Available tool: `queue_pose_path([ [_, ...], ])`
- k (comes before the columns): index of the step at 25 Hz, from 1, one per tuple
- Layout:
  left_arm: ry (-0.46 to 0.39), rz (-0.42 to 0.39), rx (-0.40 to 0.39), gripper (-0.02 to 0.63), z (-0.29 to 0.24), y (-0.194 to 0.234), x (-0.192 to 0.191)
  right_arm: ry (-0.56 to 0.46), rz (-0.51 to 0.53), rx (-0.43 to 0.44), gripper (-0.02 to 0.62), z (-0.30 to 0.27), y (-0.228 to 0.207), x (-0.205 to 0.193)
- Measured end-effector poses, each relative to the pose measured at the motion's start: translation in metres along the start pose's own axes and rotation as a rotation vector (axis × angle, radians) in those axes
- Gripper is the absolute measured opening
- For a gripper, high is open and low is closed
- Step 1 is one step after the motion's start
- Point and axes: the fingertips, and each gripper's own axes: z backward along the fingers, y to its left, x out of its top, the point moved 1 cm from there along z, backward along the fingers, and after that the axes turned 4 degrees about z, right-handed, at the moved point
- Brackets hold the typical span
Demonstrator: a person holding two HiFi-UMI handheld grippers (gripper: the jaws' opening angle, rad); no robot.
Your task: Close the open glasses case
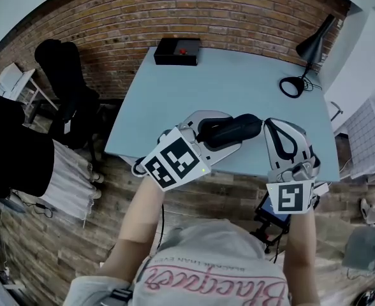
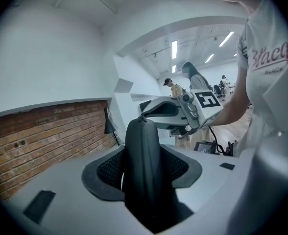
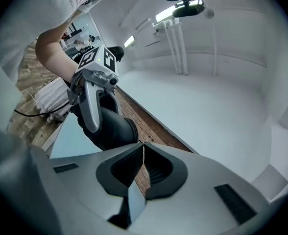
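Observation:
The black glasses case is lifted above the table's near edge and looks closed. My left gripper is shut on its left part; in the left gripper view the case fills the gap between the jaws. My right gripper hangs just right of the case's right end, shut, with nothing between the jaws. In the right gripper view the pads meet at the tip of the right gripper, and the case shows beyond it, held by the left gripper.
The light blue table carries a black box with a red button at its far left edge and a black desk lamp at the far right. A brick wall stands behind the table. A black chair is to the left.

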Motion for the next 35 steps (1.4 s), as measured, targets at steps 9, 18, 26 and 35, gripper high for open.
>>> queue_pose_path([
  [9, 0.135, -0.077, 0.021, 0.224, -0.006, 0.000, -0.018, -0.045, 0.210, 0.073, 0.020, -0.002, 0.022, 0.018],
  [18, 0.243, -0.127, 0.031, 0.225, -0.014, 0.001, -0.035, -0.035, 0.473, 0.168, 0.020, -0.005, 0.041, 0.019],
  [26, 0.144, -0.106, 0.100, 0.238, -0.016, 0.005, -0.041, -0.098, -0.040, 0.105, 0.018, -0.006, 0.017, 0.032],
  [35, -0.061, 0.108, 0.180, 0.239, -0.008, 0.018, -0.032, -0.084, -0.738, 0.033, 0.023, -0.003, -0.021, -0.009],
])
